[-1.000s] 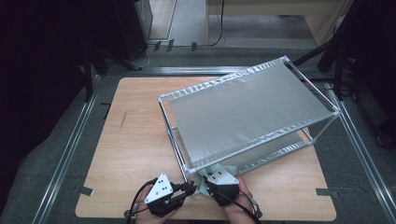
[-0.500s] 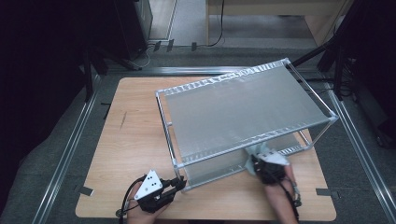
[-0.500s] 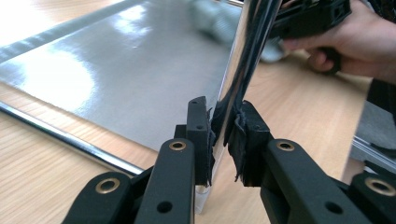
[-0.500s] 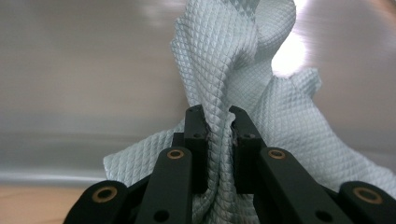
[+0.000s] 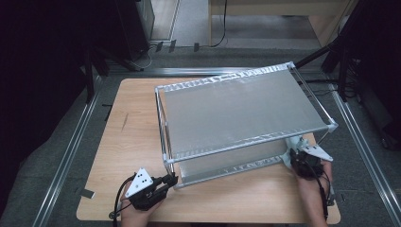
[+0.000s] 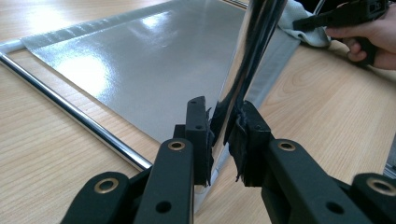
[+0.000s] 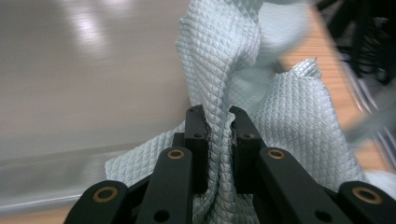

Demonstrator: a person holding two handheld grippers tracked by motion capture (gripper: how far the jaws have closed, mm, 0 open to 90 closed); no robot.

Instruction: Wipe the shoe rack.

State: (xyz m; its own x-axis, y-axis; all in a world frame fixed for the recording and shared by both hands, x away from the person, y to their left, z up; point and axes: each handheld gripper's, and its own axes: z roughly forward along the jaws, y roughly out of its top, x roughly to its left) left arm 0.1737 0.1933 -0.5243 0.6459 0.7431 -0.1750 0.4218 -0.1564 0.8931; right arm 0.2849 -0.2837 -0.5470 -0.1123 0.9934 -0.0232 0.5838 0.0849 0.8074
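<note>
A two-tier metal rack (image 5: 241, 111) stands on the wooden table (image 5: 127, 137). My left gripper (image 5: 171, 179) is at its front left corner, jaws shut on the chrome post (image 6: 243, 60) just above the lower shelf (image 6: 154, 51). My right gripper (image 5: 289, 156) is at the right end of the lower shelf, under the top shelf's front right corner. It is shut on a pale, diamond-textured cloth (image 7: 224, 56) that bunches up between the jaws (image 7: 218, 116) and lies against the grey shelf (image 7: 70, 70). From the left gripper view, the right hand (image 6: 369, 42) and the cloth (image 6: 299, 23) show far off.
Aluminium rails (image 5: 71, 151) frame the table on the left and right. Bare table runs along the rack's left side and in front of it between the two hands. Dark stands and cables (image 5: 359, 71) sit beyond the right rail.
My right gripper has travelled from beside the left gripper rightward along the lower shelf's front to its right end. The left gripper and the rack's front left corner shifted slightly left.
</note>
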